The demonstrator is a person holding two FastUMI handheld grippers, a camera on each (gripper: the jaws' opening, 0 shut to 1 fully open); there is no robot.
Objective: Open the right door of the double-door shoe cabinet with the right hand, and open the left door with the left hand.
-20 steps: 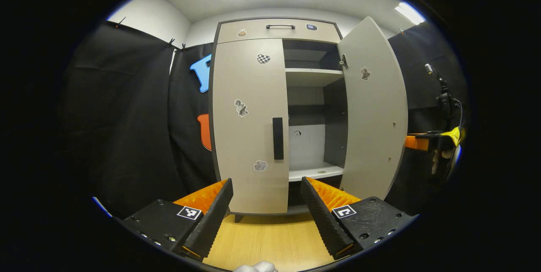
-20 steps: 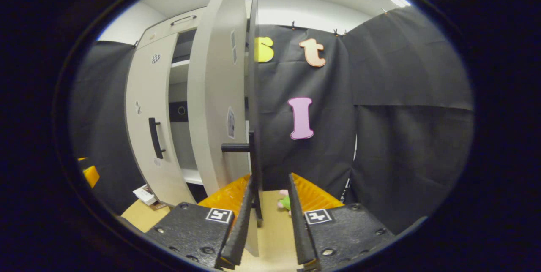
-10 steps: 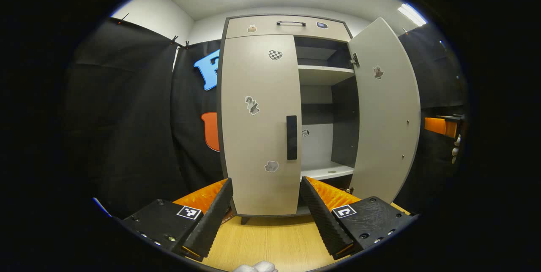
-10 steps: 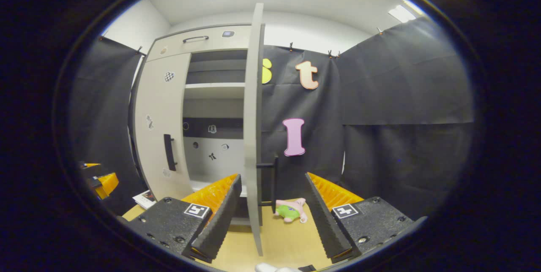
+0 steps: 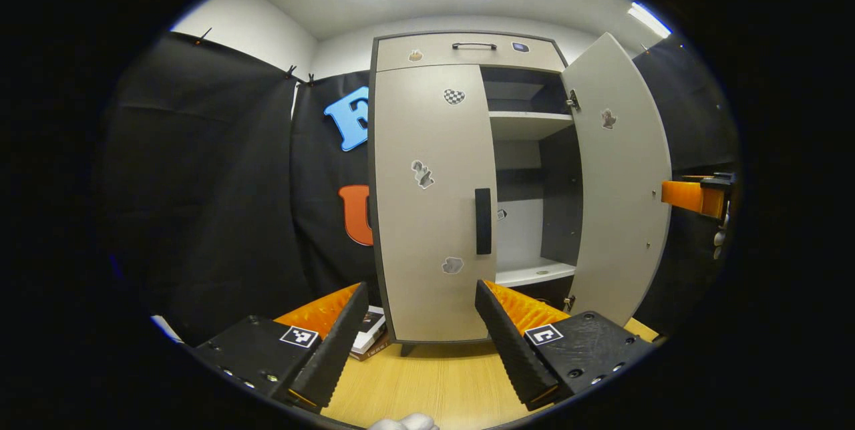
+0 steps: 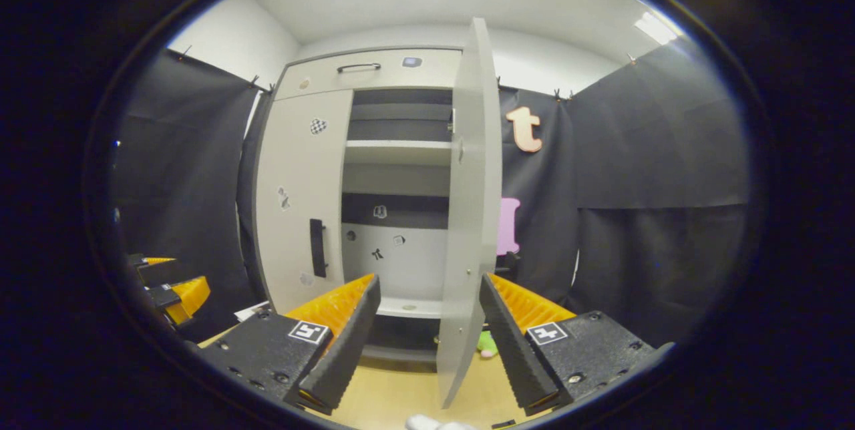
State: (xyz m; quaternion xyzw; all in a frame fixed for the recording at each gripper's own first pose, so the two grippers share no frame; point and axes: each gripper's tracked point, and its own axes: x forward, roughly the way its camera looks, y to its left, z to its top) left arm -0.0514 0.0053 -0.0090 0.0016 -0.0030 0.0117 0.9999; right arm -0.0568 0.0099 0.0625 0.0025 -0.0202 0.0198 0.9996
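Since 1.0 s ago: the right gripper has let go of the right door's handle and backed away. Its fingers, then narrowed around the handle bar, now stand wide apart with nothing between them. The right door now shows nearly edge-on in the right gripper view, swung well out from the cabinet. In the left gripper view the cabinet has drifted rightward and sits a little smaller; the left door is unchanged, closed.

Left gripper: level, aimed at the cabinet front, fingers spread wide, empty. It is well short of the left door; the black vertical handle lies above and just right of the gap between the fingers. A bit of white glove shows at the bottom edge.

Right gripper: roughly level, pointed into the open right half. The door's free edge lines up over the gap between the fingers, nearer the right finger; touching cannot be told. White glove at bottom edge.

Near: wooden floor; books lie on it by the cabinet's left foot. A green and pink toy lies on the floor behind the open door.

Farther: the open half shows a white shelf above and a lower shelf. A drawer with a handle tops the cabinet. At the far right of the left gripper view the other gripper's orange part sits beyond the open door.
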